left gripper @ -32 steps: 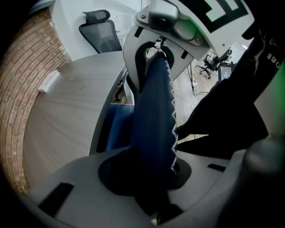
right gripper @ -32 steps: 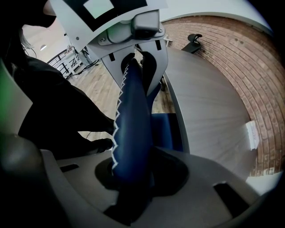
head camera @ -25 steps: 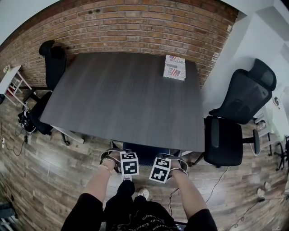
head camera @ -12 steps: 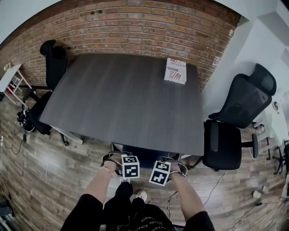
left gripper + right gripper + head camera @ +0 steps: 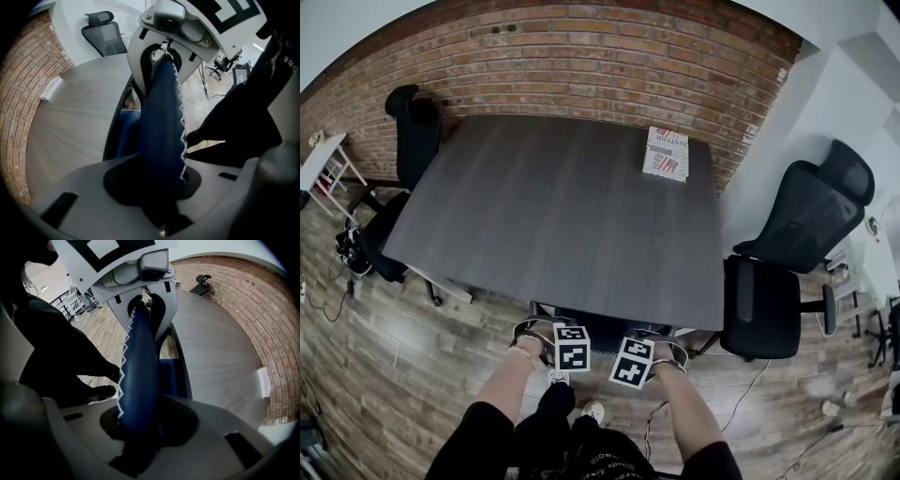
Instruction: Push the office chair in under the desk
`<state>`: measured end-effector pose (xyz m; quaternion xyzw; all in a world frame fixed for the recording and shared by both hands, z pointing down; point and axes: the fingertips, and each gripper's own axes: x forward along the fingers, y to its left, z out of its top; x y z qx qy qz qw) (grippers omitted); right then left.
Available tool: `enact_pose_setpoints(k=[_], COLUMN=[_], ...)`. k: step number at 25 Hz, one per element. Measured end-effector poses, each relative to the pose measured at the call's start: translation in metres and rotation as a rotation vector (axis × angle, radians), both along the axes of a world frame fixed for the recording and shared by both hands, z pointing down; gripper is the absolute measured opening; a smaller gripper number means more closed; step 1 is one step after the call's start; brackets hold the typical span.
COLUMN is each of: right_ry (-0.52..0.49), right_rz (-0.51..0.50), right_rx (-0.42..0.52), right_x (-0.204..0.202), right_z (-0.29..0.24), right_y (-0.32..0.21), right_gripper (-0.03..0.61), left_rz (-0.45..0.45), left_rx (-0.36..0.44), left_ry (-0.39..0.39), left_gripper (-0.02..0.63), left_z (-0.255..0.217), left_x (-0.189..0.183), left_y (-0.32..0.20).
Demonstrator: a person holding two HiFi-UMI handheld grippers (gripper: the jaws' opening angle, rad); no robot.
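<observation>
The office chair [image 5: 598, 324] has a dark blue back with white zigzag stitching and stands at the near edge of the grey desk [image 5: 562, 206], mostly tucked beneath it. Both grippers point down onto the top edge of the chair back. My left gripper [image 5: 569, 362] is shut on that blue edge [image 5: 161, 131], which runs into my jaws [image 5: 161, 197]. My right gripper [image 5: 630, 369] is shut on the same edge [image 5: 138, 371] a little to the right, the padding filling its jaws [image 5: 136, 437]. Each gripper view shows the other gripper clamped further along the edge.
A black mesh chair [image 5: 787, 272] stands at the desk's right side and another black chair [image 5: 408, 141] at its far left corner. A printed booklet [image 5: 666, 152] lies on the far right of the desk. Brick wall behind, white shelf [image 5: 323, 169] at left, cables on the wooden floor.
Grippers and chair keep their place against the desk. Only the head view has shifted slightly.
</observation>
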<state>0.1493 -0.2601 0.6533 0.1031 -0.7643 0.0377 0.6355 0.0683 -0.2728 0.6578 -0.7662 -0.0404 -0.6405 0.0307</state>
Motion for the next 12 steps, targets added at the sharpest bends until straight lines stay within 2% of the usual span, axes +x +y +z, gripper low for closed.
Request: enact_pose_setpoints(k=[12], right_ry=[-0.003], right_rz=[0.016], right_rx=[-0.024], right_x=[-0.01], right_z=[0.0028], right_y=[0.0034], right_gripper=[0.106], left_rz=[0.013], left_rx=[-0.021], left_ry=[0.006], left_gripper=[0.109], left_z=[0.0028], left_x=[-0.0091], left_y=[0.0021])
